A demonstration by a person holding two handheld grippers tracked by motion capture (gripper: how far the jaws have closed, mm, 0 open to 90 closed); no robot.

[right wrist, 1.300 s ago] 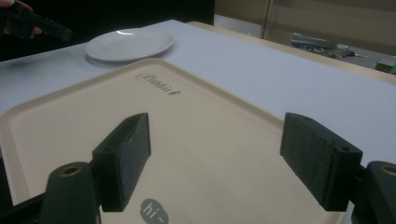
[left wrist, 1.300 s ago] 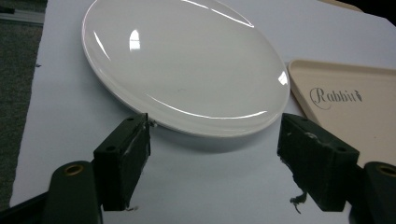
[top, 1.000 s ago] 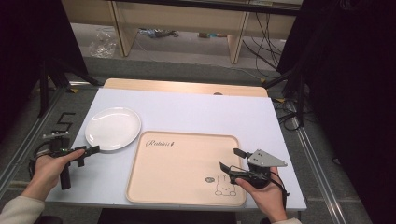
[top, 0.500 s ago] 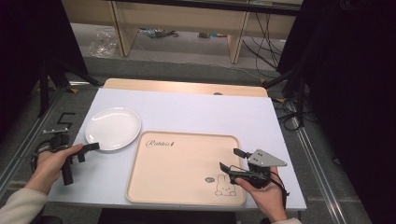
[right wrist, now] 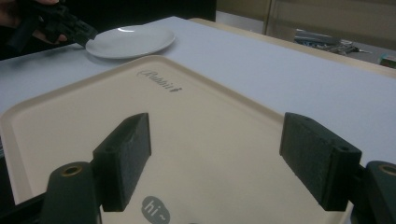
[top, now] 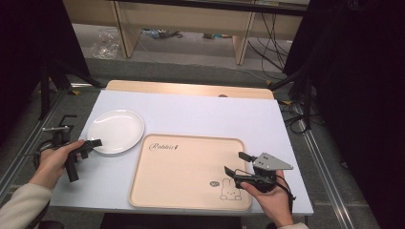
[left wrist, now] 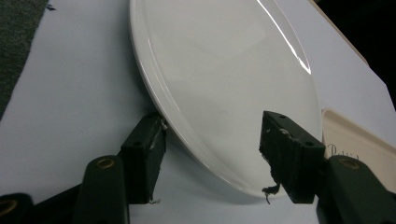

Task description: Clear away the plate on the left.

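Your left gripper (top: 94, 142) sits at the near-left edge of the round white glossy plate (top: 116, 130). Its jaws straddle the rim: in the left gripper view one pad (left wrist: 148, 142) lies under the rim's outer edge, on the table side, and the other pad (left wrist: 285, 149) stands over the plate's inner face. The jaws have just been closing, with the plate rim between them. The lower pad looks to touch the rim; whether the upper pad presses on the plate yet, you cannot tell, so no firm pinch is recorded. The plate (left wrist: 224, 84) rests flat on the white table surface (top: 200, 114), extending away from your left gripper.

Just beyond the plate, on the side away from your left hand (top: 55, 162), lies the beige rectangular plastic tray (top: 186, 167), with script lettering at its corner nearest the plate. Plate and tray are near each other but apart.

Your right gripper (top: 235, 163) hovers over the tray's near-right corner, held in your right hand (top: 267, 191). Its jaws are spread wide with nothing between them; in the right gripper view both pads (right wrist: 126, 151) frame bare tray surface (right wrist: 205, 140). A small grey printed "hi~" mark (right wrist: 155, 209) lies just ahead of the jaws, and a line-drawn rabbit (top: 230, 187) sits beside the gripper. From here the plate (right wrist: 130, 41) is well apart, beyond the tray's far corner, with your left gripper (right wrist: 77, 31) at its edge.
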